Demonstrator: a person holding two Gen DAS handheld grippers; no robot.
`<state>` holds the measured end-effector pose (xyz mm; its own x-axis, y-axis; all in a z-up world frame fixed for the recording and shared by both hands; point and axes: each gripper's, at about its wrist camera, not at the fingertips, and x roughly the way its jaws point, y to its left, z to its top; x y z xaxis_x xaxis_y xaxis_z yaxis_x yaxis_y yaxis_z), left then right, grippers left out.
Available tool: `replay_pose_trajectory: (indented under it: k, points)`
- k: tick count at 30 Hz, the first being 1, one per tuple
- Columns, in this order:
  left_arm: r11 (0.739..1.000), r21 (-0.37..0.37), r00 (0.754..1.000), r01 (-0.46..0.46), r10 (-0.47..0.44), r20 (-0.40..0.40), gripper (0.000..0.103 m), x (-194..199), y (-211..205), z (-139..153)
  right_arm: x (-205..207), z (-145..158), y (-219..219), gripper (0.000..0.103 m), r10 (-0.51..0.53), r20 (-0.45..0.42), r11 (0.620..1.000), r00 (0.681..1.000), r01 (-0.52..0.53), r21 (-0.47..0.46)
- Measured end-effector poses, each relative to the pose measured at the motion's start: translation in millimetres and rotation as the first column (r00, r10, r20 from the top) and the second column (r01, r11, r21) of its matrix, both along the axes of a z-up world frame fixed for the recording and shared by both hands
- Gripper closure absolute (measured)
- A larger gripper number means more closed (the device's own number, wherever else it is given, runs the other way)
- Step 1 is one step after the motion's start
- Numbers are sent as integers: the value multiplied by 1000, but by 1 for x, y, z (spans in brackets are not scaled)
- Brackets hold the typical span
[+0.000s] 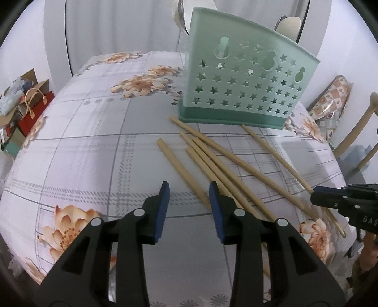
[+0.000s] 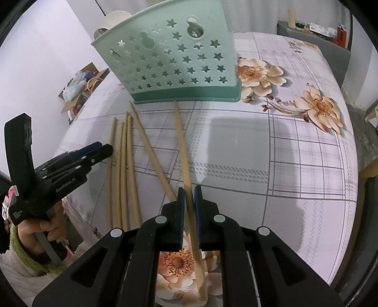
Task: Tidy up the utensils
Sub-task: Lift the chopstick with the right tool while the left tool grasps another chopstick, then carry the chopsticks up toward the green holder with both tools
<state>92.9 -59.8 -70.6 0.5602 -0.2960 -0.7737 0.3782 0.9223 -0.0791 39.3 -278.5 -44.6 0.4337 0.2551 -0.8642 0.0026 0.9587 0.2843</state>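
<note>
Several bamboo chopsticks lie loose on the flowered tablecloth in front of a mint-green utensil holder pierced with stars. Spoons stick up out of the holder. My left gripper hovers open over the near ends of the pile; one chopstick runs between its pads, closer to the right pad, and neither pad presses on it. My right gripper is shut on the rightmost chopstick, whose far tip points toward the holder's base.
The tablecloth drops off at a rounded edge near me. A wooden chair stands to the right. Bags and boxes sit on the floor to the left. A grey shelf is behind. A person's hand holds the left gripper.
</note>
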Motion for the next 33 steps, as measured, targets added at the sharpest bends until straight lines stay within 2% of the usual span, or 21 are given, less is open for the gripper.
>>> replay_pose_trajectory:
  k: [4,12,14,16,18,20,24,31,33]
  points:
    - [1000,-15,1000,0,0,-8,70,3,3,0,0,-1,-3,92,-17,3,1000,1000,17,-1]
    - [999,51,999,10,-11,35,71,4,6,-1,-2,-3,-12,92,-59,7,998,998,59,6]
    - [998,56,999,24,-26,38,77,6,10,-2,-2,-1,-13,92,-57,14,998,998,57,5]
    - [998,55,999,31,-33,36,86,8,15,-2,0,3,-13,83,-47,25,999,999,47,6]
    - [999,31,999,43,-43,24,90,12,24,-2,5,8,-12,73,-34,41,999,999,34,-4]
    - [999,12,999,50,-50,16,92,16,30,-2,13,13,-7,72,-4,53,1000,999,6,-23]
    - [998,-36,998,59,-60,-9,97,21,42,-3,37,13,6,72,59,56,998,997,-56,-40]
    - [995,-84,998,49,-52,-39,99,17,60,-4,75,-2,31,73,146,29,984,989,-142,-110]
    - [995,-90,998,36,-41,-45,99,15,63,-3,79,-7,38,78,165,33,975,986,-157,-160]
